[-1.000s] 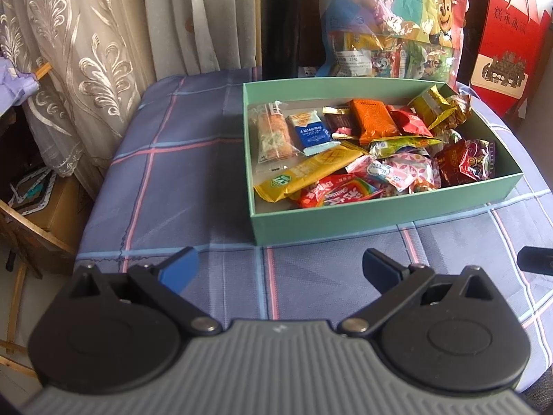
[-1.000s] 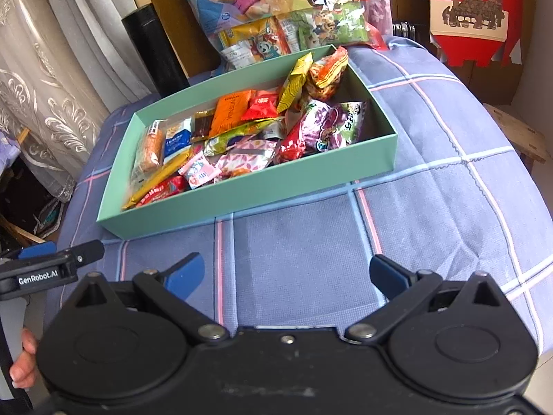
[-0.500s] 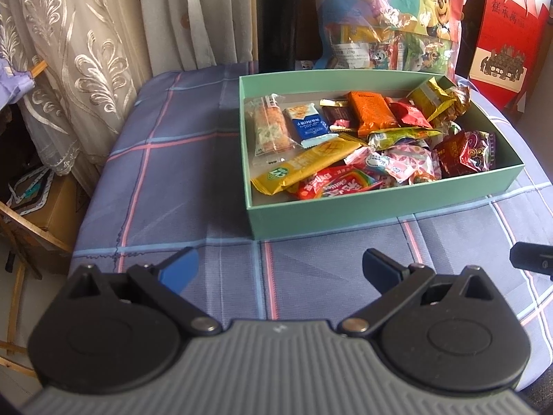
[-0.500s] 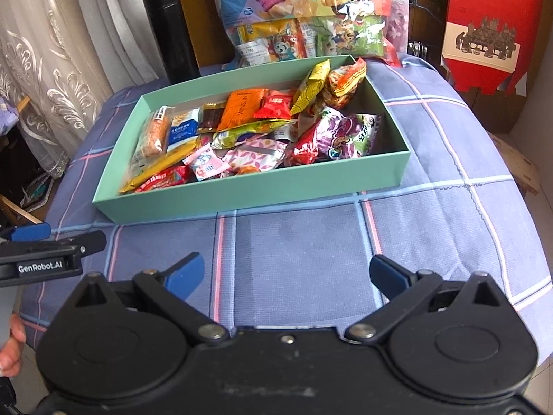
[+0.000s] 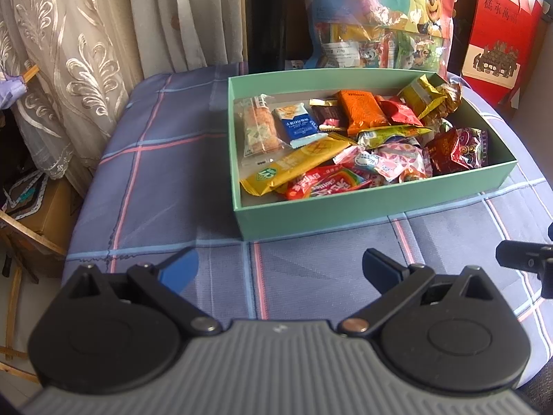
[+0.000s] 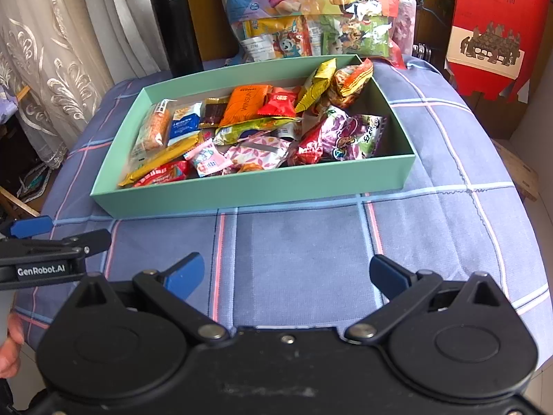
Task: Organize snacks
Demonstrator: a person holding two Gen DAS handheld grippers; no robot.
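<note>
Snacks [image 5: 349, 145] lay all together inside the green box [image 5: 345, 207] on the checked cloth of the worktop [image 6: 311, 242], none showing on the cloth around it. Over the last second the contents kept their places: the orange packet [image 6: 247, 103], the long yellow bar [image 5: 293, 166] and the purple bag [image 6: 349, 135] sat as they had. What changed was the view: both cameras drew a little back and up, so the box slid slightly away in frame. The left gripper [image 5: 280, 266] hung over the cloth short of the box with its fingers spread apart and nothing between them; the right gripper [image 6: 287, 271] did the same, fingers released and empty, beside it. Neither touched a packet. That the packets already sat in the box fits a sort just finished, with the hands backing off; it fits equally a jumbled boxful awaiting arranging, since the wrappers overlapped loosely toward the right. A cartoon snack bag [image 6: 304, 10] stood behind the box.
</note>
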